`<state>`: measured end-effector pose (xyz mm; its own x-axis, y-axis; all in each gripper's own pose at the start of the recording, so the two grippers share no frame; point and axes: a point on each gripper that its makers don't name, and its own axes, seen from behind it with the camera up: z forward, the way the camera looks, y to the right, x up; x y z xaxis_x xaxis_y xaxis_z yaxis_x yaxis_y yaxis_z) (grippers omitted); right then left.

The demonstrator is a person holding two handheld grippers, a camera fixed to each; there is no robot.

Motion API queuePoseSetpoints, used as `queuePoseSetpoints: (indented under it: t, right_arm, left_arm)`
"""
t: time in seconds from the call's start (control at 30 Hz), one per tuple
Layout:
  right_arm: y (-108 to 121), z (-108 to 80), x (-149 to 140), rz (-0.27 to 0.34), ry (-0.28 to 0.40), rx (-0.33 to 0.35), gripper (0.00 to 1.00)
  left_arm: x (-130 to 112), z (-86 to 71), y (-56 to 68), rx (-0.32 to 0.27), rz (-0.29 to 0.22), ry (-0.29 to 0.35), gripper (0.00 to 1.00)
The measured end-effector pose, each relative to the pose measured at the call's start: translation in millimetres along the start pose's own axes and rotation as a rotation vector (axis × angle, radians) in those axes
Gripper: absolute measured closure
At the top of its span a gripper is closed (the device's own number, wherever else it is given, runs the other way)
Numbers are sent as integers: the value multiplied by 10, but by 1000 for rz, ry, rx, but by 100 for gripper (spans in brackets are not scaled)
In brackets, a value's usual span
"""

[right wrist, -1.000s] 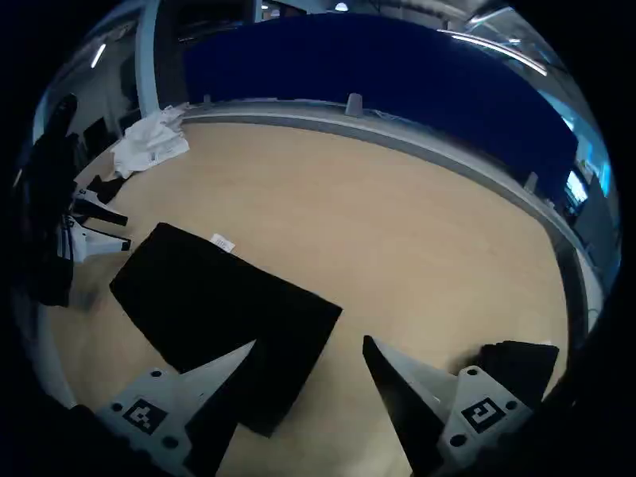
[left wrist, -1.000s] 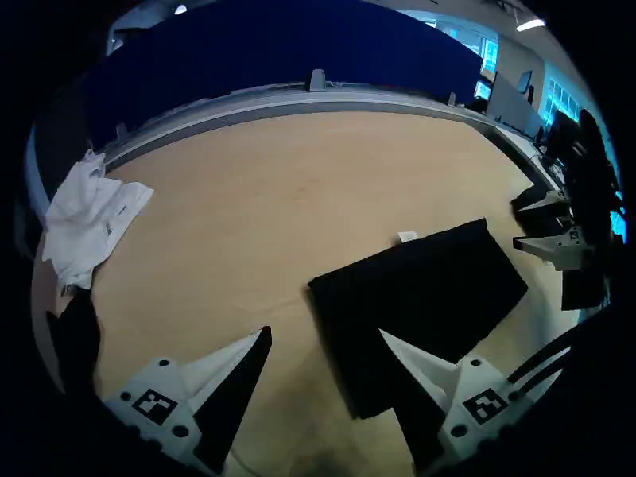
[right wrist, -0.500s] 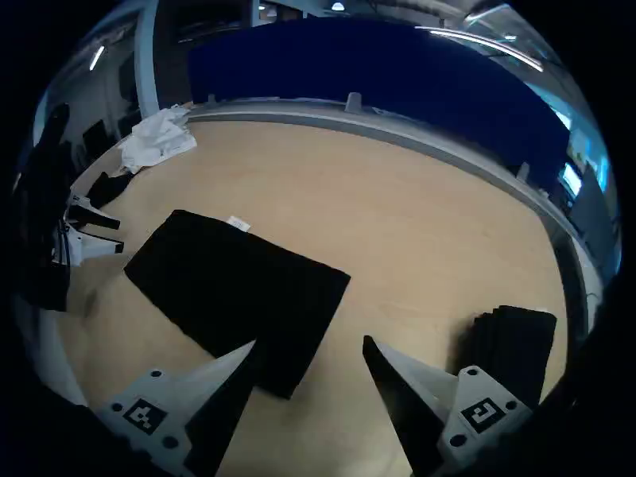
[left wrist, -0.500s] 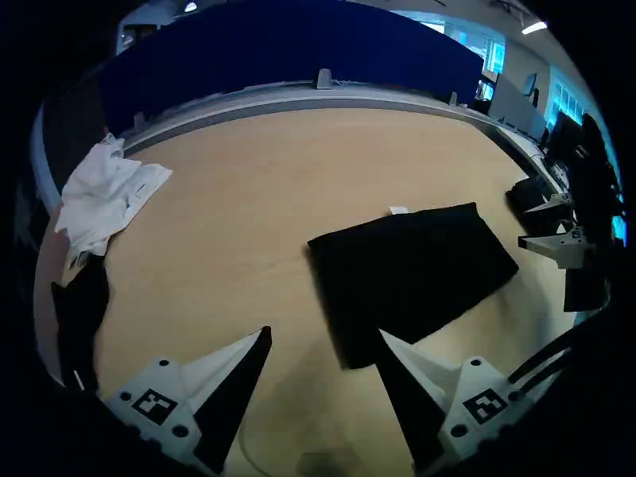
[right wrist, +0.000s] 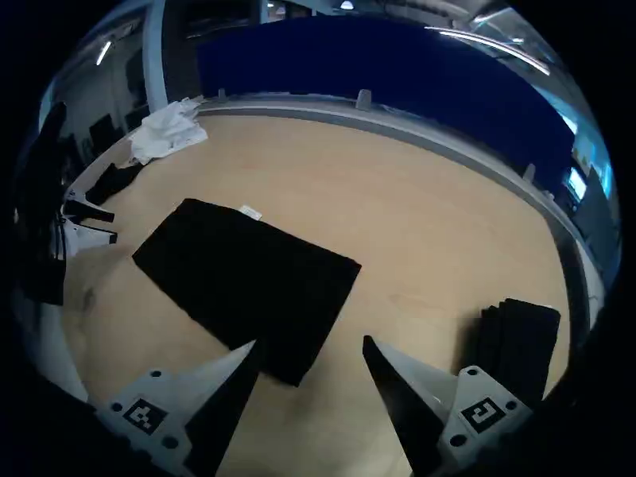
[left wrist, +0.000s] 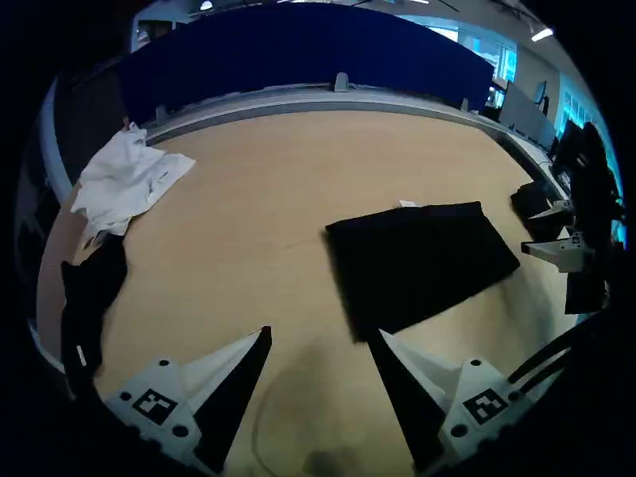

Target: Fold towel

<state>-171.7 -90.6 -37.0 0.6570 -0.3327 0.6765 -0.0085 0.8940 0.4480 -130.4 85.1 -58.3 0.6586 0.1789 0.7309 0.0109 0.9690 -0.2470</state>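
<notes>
The black towel [left wrist: 417, 262] lies flat on the wooden table [left wrist: 262, 199], folded to a rectangle. A small white tag [left wrist: 408, 203] shows at its far edge.

The left gripper [left wrist: 319, 334] is above the near table edge, fingers spread apart, nothing between them. The towel's near left corner lies just ahead of its right finger.

The right gripper [right wrist: 312, 342] also has its fingers apart and empty, with the towel [right wrist: 246, 282] ahead and to its left.

A crumpled white cloth [left wrist: 127, 179] sits at the far left of the table, with a dark garment [left wrist: 87, 302] near it. A stack of dark folded cloths [right wrist: 517, 334] rests at the near right. A blue partition [left wrist: 318, 48] runs along the far side.
</notes>
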Motion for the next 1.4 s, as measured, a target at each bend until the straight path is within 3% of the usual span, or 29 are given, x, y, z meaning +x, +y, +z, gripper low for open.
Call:
queuePoseSetpoints:
  t: [0.43,0.83,1.03,1.2,1.4]
  right_arm:
    - [-152,42,-130,-75,-32,41,6]
    - [-207,90,-467,-89,-81,69,24]
    - [-217,119,-551,-88,-94,76,40]
    - [-274,124,-605,-87,-110,100,63]
    - [-279,130,-614,-81,-113,108,84]
  left_arm:
    - [-335,-300,-211,63,-70,-14,10]
    - [-554,-475,-255,83,-97,-36,10]
    - [-582,-492,-267,86,-104,-40,10]
    - [-589,-500,-263,85,-108,-41,10]
    - [-614,-499,-277,86,-104,-44,10]
